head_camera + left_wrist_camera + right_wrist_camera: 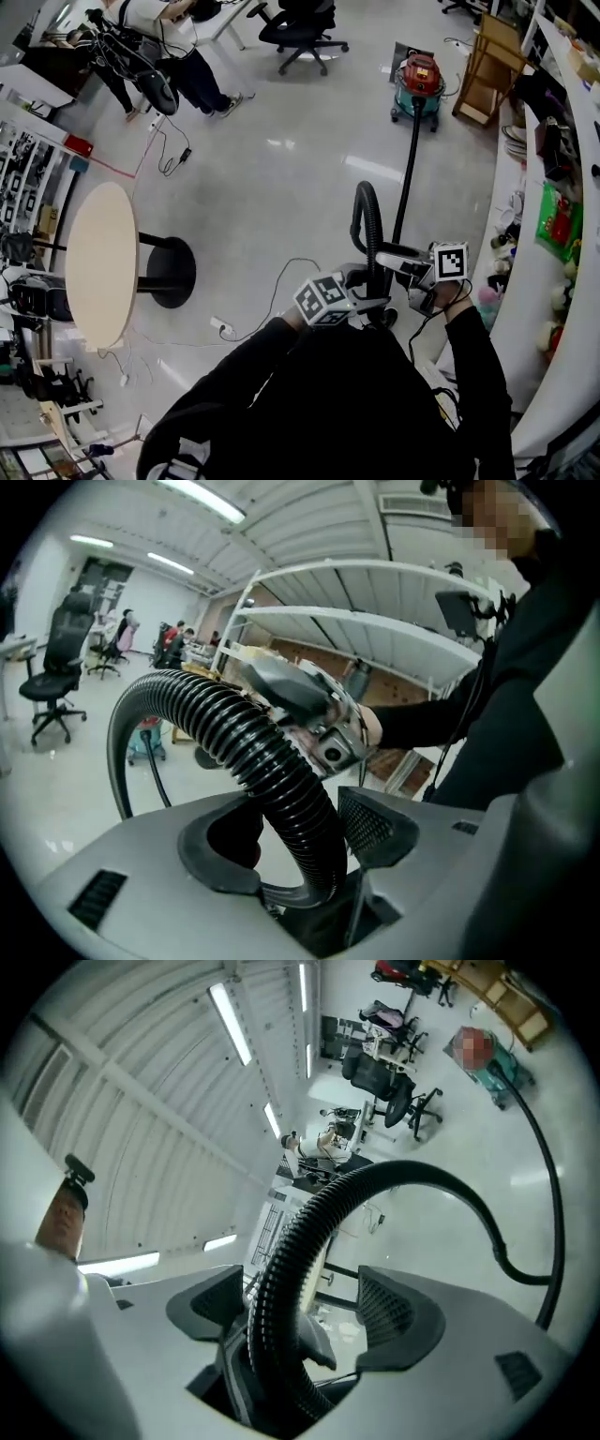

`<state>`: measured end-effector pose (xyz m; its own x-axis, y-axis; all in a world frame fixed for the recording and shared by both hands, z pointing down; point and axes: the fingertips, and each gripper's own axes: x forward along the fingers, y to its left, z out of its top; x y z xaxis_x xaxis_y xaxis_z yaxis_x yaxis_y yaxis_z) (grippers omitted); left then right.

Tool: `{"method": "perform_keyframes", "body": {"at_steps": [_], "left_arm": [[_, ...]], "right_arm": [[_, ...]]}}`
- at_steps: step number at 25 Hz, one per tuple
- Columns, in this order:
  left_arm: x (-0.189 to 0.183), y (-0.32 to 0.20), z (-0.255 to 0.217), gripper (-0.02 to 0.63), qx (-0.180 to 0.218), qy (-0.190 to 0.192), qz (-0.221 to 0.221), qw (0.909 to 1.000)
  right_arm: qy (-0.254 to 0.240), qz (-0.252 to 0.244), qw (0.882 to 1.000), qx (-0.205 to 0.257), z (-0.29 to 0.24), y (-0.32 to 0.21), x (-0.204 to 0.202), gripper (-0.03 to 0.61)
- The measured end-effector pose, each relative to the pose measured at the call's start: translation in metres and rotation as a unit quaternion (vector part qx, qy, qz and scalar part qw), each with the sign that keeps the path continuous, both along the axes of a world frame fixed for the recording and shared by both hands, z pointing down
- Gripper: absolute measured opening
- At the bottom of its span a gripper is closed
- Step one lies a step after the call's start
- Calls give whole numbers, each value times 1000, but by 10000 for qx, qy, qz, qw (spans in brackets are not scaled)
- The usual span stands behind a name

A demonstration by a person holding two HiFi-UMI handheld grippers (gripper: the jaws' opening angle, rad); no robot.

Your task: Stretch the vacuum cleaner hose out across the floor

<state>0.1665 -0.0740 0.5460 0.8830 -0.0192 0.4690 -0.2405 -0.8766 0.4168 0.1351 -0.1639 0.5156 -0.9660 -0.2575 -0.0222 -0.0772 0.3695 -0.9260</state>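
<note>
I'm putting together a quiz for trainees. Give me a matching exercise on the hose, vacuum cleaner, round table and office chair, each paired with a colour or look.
Things:
1. hose
2. vacuum cleaner
3. round table
4. office chair

Descriptions:
A. beige top
B. red top, teal body
C. ribbed, looping upward
D. black seat, wheeled base

Pairs: 1-C, 2-B, 3-A, 4-D

Glossy pale floor [281, 169], round table [98, 262]

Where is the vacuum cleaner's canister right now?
In the head view the canister stands on the floor at upper right, between the office chair and the wooden frame, with the hose running from it toward the person.
</note>
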Motion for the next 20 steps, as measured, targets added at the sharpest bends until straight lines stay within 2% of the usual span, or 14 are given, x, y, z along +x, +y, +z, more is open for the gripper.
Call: {"method": "perform_keyframes", "body": {"at_steps": [2,5,7,10,12,13,14,15,16,17,18,20], "left_arm": [[-7,16,4,256,290,-263,395,9984],[-31,31,10,261,506,-453,609,9958],[-52,39,15,262,512,-504,690,9950],[-94,62,36,262,485,-760,1062,9902],[-130,73,47,275,173,-697,1189,9903],[-149,75,49,279,-176,-481,1118,9924],[-169,72,48,279,-646,-123,934,9935],[-188,65,44,279,-1191,351,638,9902],[-206,51,37,279,-1744,888,256,9803],[-222,32,28,279,-2258,1437,-167,9634],[-236,10,18,279,-2716,1961,-584,9404],[-252,-33,1,279,-3490,2831,-1243,8847]], "right_arm": [[-241,146,9996,-34,-14,-11,-17,373],[-41,312,9994,-121,-13,-14,-43,370],[170,352,9992,-86,-7,-4,-61,307],[205,536,9984,-9,-3,17,-91,273],[161,795,9967,-30,2,30,-109,247],[174,937,9954,-49,4,37,-116,236],[238,1047,9942,-30,6,45,-122,227],[350,1098,9933,44,7,53,-128,219],[483,1089,9928,159,7,62,-135,215],[619,1030,9923,295,7,70,-142,209],[749,941,9918,433,7,79,-149,209],[963,714,9903,699,4,97,-162,206]]}}
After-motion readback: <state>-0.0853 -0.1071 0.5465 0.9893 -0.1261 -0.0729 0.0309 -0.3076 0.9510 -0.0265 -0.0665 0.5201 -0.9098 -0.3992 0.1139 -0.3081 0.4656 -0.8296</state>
